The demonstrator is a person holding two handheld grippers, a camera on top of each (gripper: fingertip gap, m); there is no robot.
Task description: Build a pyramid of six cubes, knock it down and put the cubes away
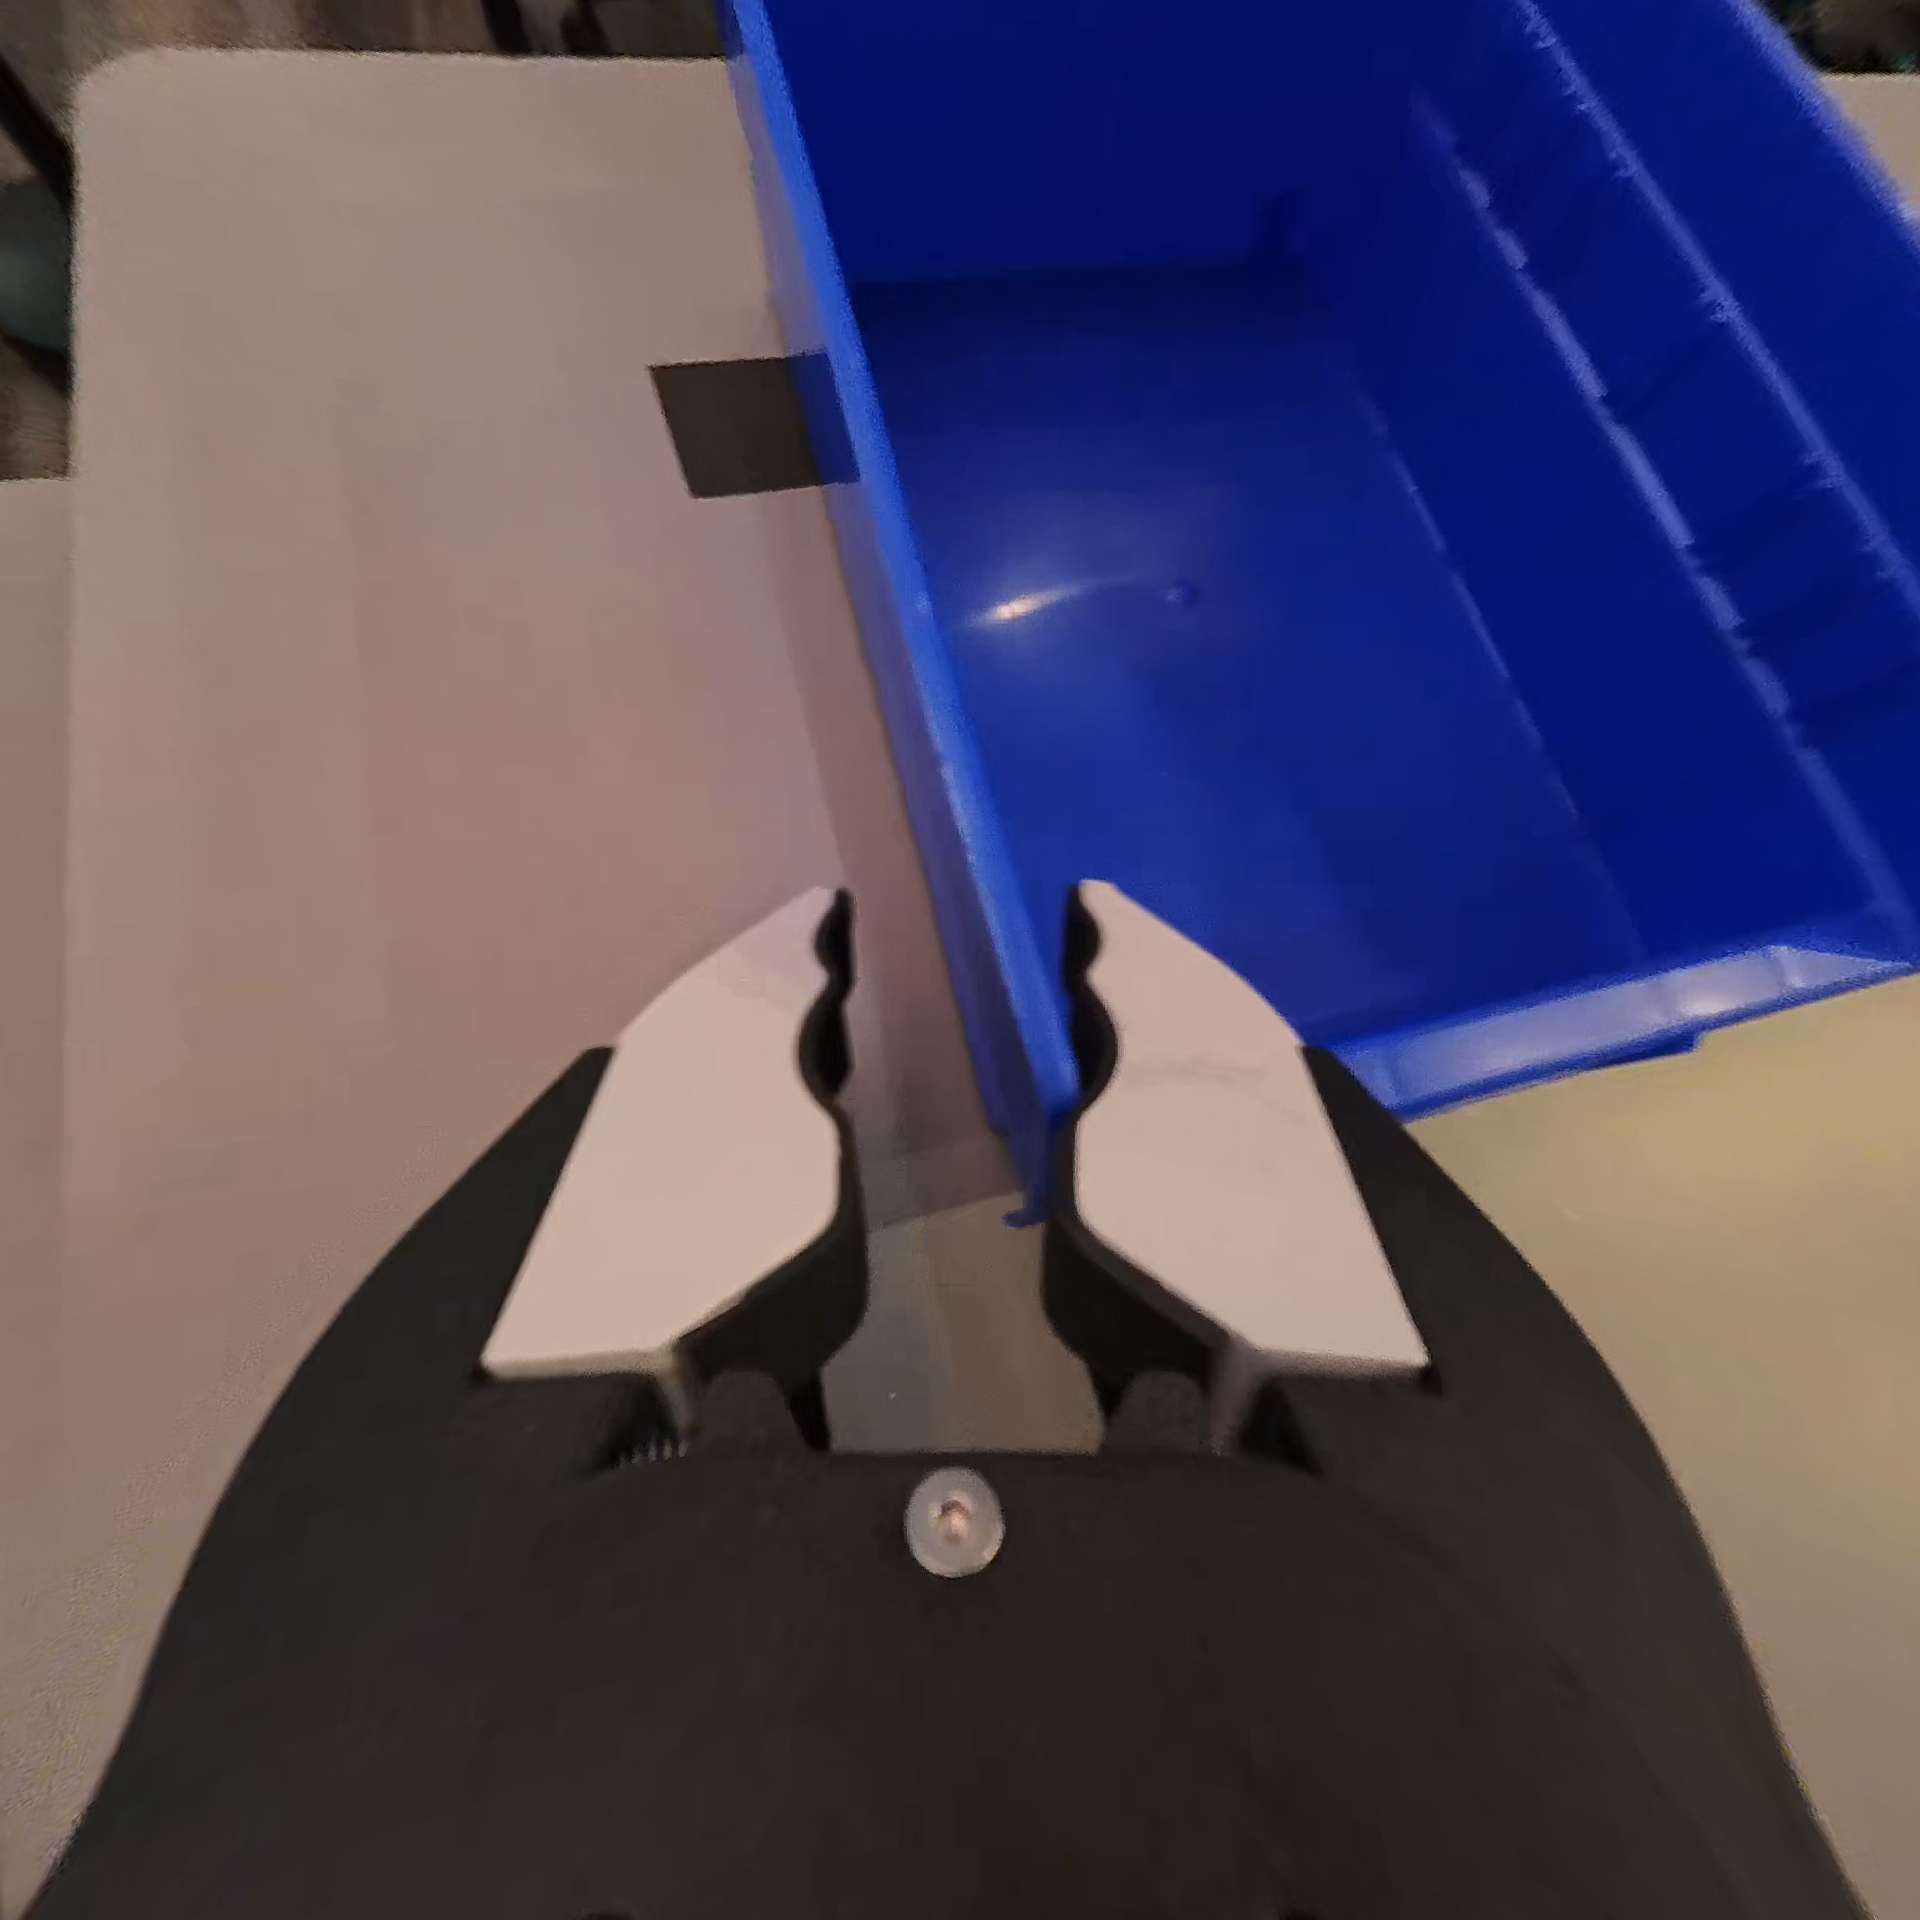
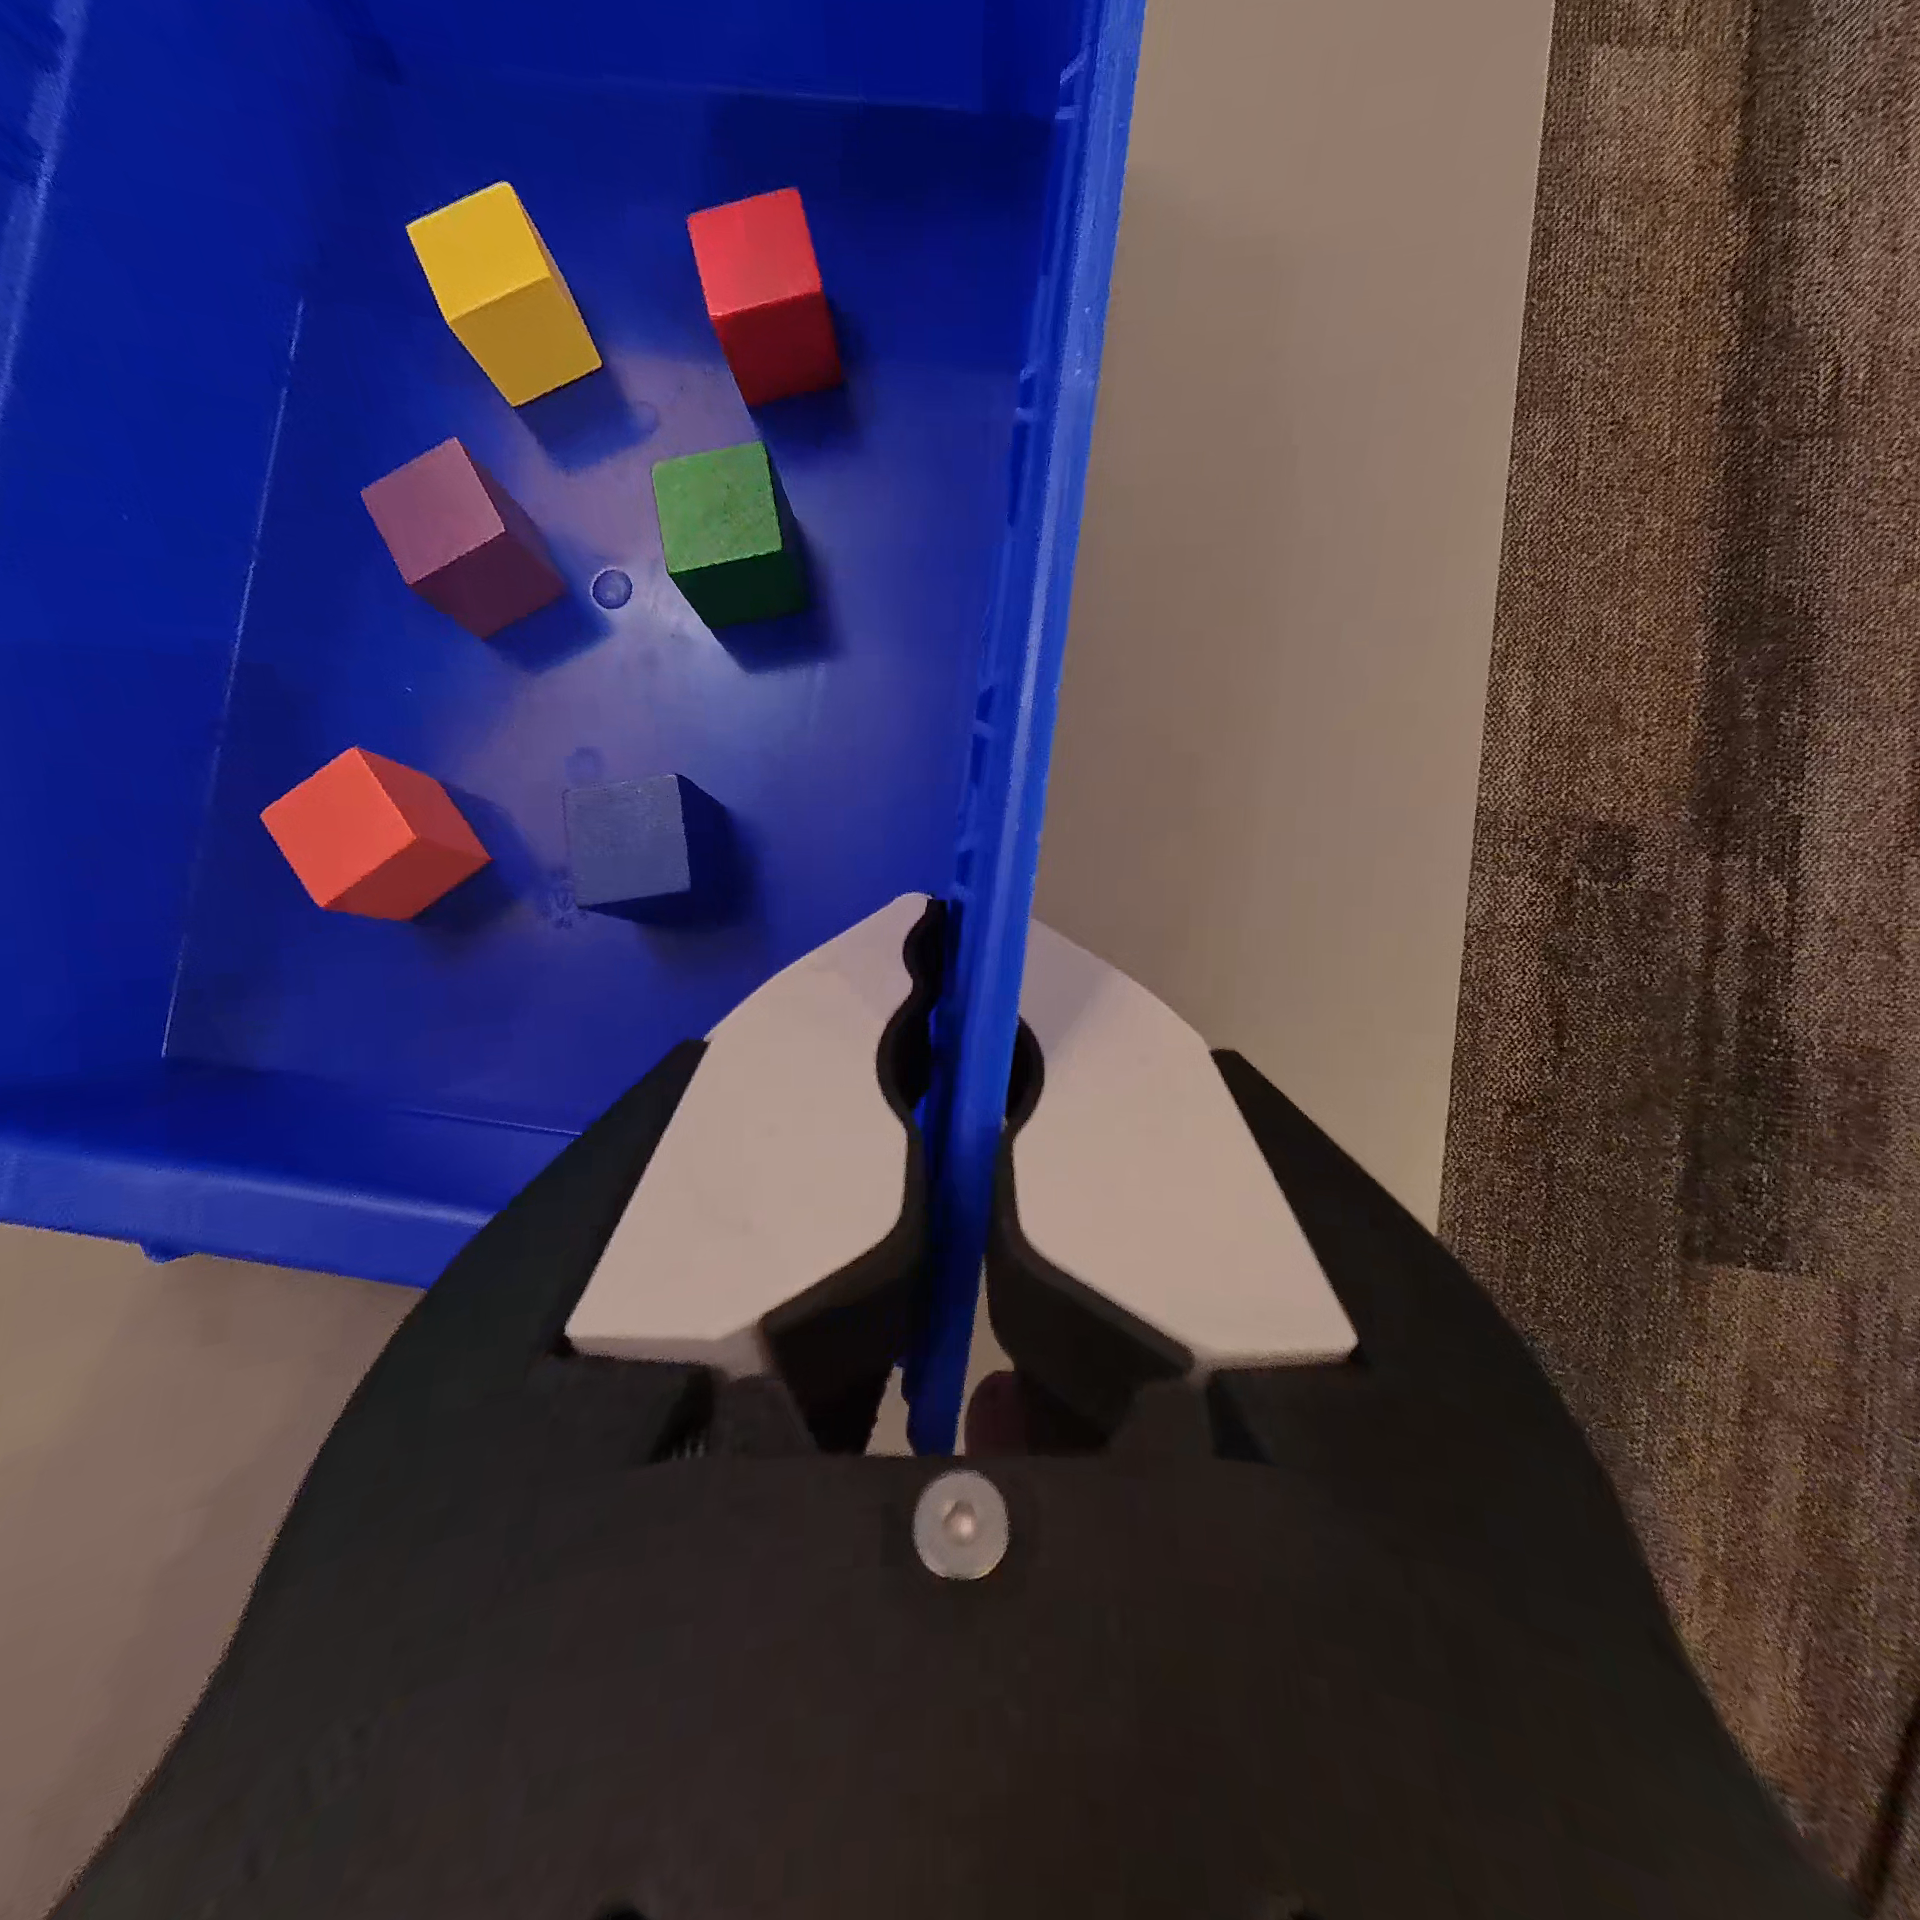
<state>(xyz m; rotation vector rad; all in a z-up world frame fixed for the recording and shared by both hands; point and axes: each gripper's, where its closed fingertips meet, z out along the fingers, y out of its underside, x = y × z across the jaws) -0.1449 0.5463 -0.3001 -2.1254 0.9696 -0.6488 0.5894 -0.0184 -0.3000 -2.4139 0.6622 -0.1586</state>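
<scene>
In the right wrist view a blue bin (image 2: 1049,520) holds several cubes on its floor: yellow (image 2: 504,291), red (image 2: 764,291), purple (image 2: 457,535), green (image 2: 727,530), orange (image 2: 369,831) and blue (image 2: 629,842). My right gripper (image 2: 977,914) is shut on the bin's right wall near the front corner, one pad inside and one outside. In the left wrist view my left gripper (image 1: 956,899) straddles the left wall of a blue bin (image 1: 935,675) near its front corner. The right pad lies at the wall, the left pad stands apart. No cubes show in this view.
The bin rests on a pale table (image 1: 364,623) with a black tape patch (image 1: 738,426) beside the bin's left wall. In the right wrist view the table's edge runs close to the right of the bin, with brown carpet (image 2: 1714,727) beyond it. Some 95 centimetres of space lies between my two pairs of fingers.
</scene>
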